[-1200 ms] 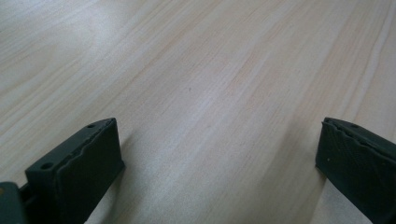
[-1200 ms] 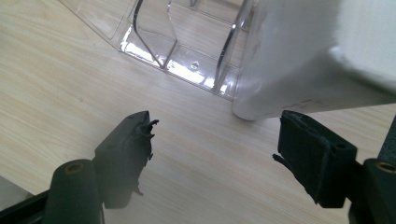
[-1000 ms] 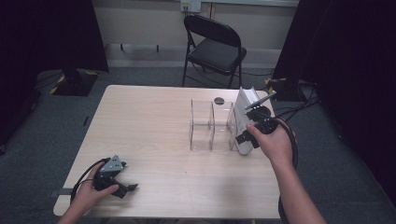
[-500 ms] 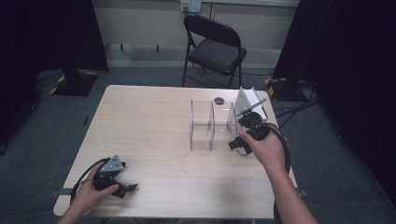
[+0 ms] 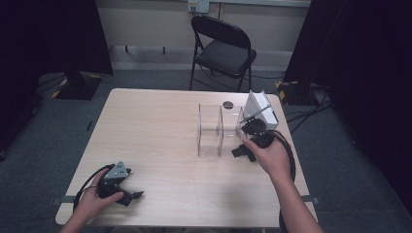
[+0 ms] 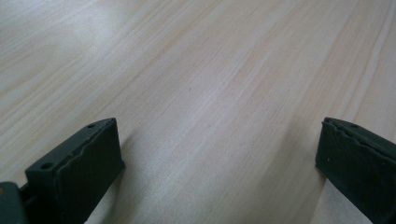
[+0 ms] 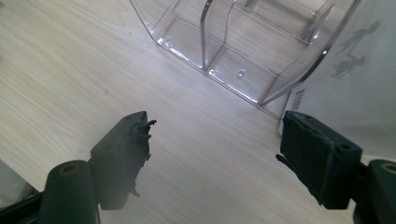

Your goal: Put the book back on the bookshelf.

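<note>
The right claw [image 5: 241, 151] is near the right edge of the tabletop [image 5: 160, 126], just in front of a clear plastic box [image 5: 217, 129]. Its two black jaws are spread wide, with bare wood between them. In the right gripper view the clear plastic box [image 7: 243, 42] sits just past the jaws, and you can see thin walls that split it into little rooms. A white box [image 5: 261, 109] stands right beside the clear one, on the side closer to the right edge. It may be touching the clear box, but I cannot quite tell from here. A small dark round thing [image 5: 228, 104] lies on the wood behind the clear box, toward the far edge.

The left claw [image 5: 132, 196] is down near the front left corner of the tabletop, low over the wood. Its jaws are spread wide too, and in the left gripper view just plain wood [image 6: 210, 84] shows between them.
</note>
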